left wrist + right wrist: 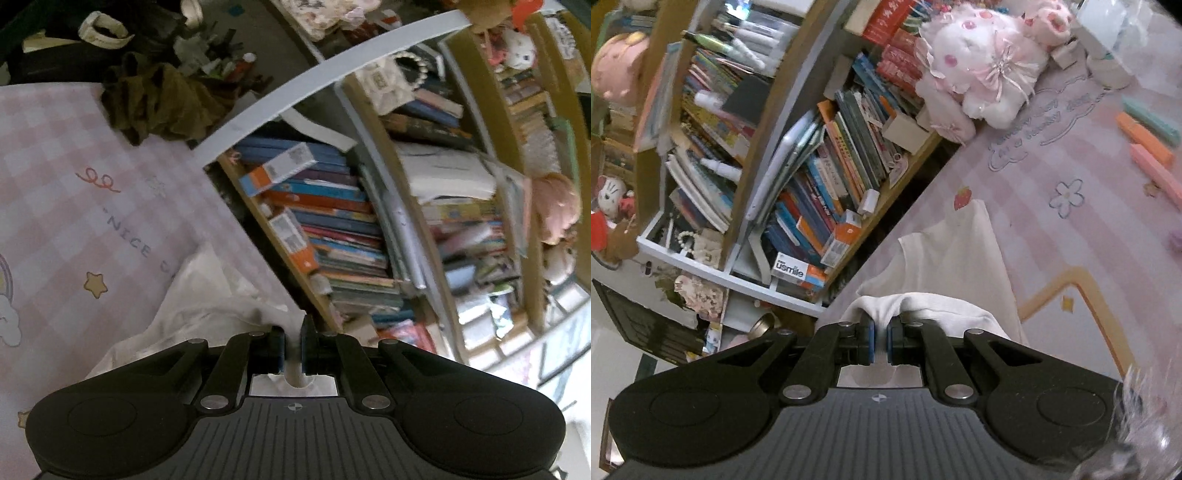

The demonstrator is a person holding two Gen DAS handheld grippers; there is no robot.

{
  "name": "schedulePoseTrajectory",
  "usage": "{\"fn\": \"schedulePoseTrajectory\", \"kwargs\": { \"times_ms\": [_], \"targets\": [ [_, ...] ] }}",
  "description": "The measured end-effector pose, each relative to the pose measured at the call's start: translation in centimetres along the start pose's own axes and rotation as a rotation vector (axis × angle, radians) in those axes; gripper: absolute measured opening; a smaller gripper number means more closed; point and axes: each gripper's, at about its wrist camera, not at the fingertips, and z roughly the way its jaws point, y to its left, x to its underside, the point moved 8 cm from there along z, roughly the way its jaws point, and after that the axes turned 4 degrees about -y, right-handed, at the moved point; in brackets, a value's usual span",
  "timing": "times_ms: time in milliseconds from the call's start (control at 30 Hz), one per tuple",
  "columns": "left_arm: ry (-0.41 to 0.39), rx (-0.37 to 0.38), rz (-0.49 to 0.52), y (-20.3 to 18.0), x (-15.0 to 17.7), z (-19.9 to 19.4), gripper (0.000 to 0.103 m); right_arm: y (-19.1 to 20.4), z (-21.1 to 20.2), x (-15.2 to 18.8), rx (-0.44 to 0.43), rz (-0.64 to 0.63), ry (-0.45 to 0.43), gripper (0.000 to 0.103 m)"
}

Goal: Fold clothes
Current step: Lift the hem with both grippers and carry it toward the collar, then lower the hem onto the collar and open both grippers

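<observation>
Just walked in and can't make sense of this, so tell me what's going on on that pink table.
A person with a gripper in each hand is folding a white garment on the pink checked cloth. The left gripper and right gripper are each shut on its fabric, near the table edge beside the bookshelf. An olive garment lies crumpled aside.

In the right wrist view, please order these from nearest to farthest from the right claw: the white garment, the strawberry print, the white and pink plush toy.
1. White cloth garment, pinched in the right claw, directly ahead.
2. Small red strawberry print on the pink mat, just beyond the garment's far corner.
3. White and pink plush toy, at the far end, beside the bookshelf.
</observation>
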Motion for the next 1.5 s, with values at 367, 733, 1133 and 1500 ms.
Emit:
{"fn": "schedulePoseTrajectory", "kwargs": {
  "times_ms": [367,733,1133,1500],
  "targets": [
    [0.044,-0.033,-0.057,1.9,-0.9,4.8,0.006,-2.4,4.3,-0.5,0.069,0.063,0.013,0.006],
    [0.06,-0.042,-0.141,3.5,-3.9,13.6,0.006,-2.3,9.9,-4.8,0.089,0.124,-0.072,0.006],
    [0.24,-0.166,-0.118,6.9,-1.9,19.7,0.039,-8.2,15.7,-5.5,0.258,0.192,-0.02,0.029],
    [0.086,-0.085,-0.349,6.9,-5.6,22.1,0.045,-7.7,18.3,-9.6,0.193,0.288,-0.062,0.031]
  ]
}}
